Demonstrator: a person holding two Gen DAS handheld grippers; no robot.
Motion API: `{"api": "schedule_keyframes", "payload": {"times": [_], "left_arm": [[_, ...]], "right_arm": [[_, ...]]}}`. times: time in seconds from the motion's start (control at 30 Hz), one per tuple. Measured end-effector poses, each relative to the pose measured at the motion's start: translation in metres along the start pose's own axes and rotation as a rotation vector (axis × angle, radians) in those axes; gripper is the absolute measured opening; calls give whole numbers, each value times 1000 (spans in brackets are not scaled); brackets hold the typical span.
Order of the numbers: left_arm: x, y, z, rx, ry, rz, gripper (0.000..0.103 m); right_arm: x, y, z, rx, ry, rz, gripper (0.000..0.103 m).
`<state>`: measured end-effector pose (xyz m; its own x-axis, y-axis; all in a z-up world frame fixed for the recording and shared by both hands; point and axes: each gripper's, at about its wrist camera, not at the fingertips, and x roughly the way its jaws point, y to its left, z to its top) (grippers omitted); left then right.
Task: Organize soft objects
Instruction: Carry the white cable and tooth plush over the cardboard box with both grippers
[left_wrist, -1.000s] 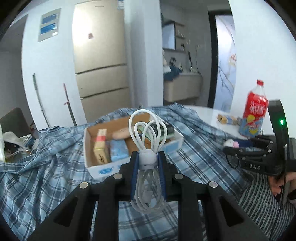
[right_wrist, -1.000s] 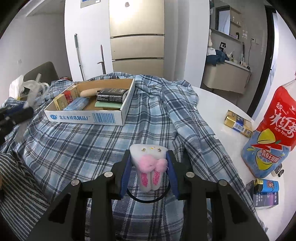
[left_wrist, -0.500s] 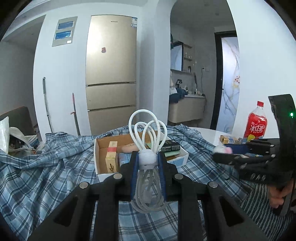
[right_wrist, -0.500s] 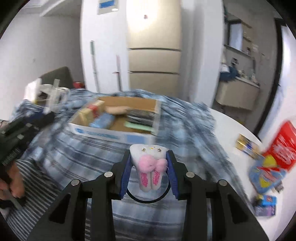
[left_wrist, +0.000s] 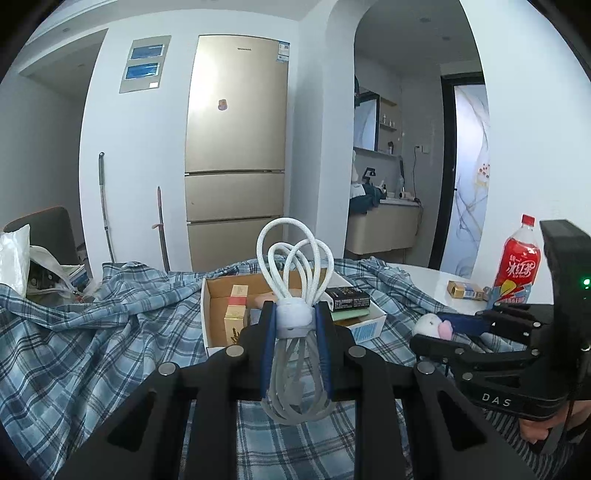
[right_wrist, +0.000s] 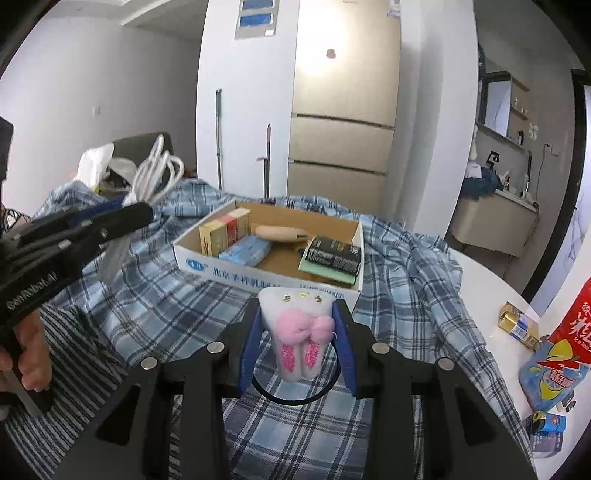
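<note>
My left gripper (left_wrist: 294, 323) is shut on a coiled white cable (left_wrist: 293, 266) bound with a white strap, held up above the blue plaid cloth (left_wrist: 92, 354). My right gripper (right_wrist: 298, 332) is shut on a white plush toy (right_wrist: 297, 332) with pink ears and a black loop under it. A shallow cardboard box (right_wrist: 266, 275) lies on the cloth ahead of both grippers, holding small cartons, a blue pack and a black box. The left gripper with the cable shows at the left of the right wrist view (right_wrist: 122, 218); the right gripper shows at the right of the left wrist view (left_wrist: 439, 328).
A red iced-tea bottle (left_wrist: 517, 266) and a small gold carton (left_wrist: 463, 290) stand on the white table at the right. Small cans (right_wrist: 546, 424) lie near the bottle. A chair with white bags (left_wrist: 22, 258) is at the far left. A fridge (left_wrist: 236, 147) stands behind.
Both grippers have risen and tilted up, still holding their objects. The right gripper has swung left toward the box; the two grippers are now closer together.
</note>
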<state>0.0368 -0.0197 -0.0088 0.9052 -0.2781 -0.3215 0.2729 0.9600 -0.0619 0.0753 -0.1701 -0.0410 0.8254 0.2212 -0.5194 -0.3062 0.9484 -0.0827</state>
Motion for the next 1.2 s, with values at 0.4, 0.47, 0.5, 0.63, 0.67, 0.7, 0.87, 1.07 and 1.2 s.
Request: {"api": "schedule_keyframes", "payload": {"times": [0.4,0.47,0.5,0.63,0.67,0.7,0.87,1.07,1.2], "left_arm": [[5,36,68,-95,-83,49,22],[12,37,81,-74,-106,51,22],[17,35,87,-55,-126,59,22],[38,32,96,-51,-179,49,22],[46,33,97,-67,-183,41,22],[52,35,96,-88,-189,42,22],[76,49,78,-131,-179,56,22],[99,57,50,-81,-140,40,22],[115,60,38,-66,-76,13,22]], "right_arm": [[3,-3,51,24,-58,33,37],[7,-1,69,35,-91,33,37],[10,0,77,41,-109,35,37],[23,4,113,74,-190,20,37],[26,4,119,83,-209,13,37],[30,5,123,90,-235,-2,37],[63,0,105,133,-303,-65,37],[85,-11,75,132,-320,-50,37],[91,-12,67,118,-331,-91,37]]}}
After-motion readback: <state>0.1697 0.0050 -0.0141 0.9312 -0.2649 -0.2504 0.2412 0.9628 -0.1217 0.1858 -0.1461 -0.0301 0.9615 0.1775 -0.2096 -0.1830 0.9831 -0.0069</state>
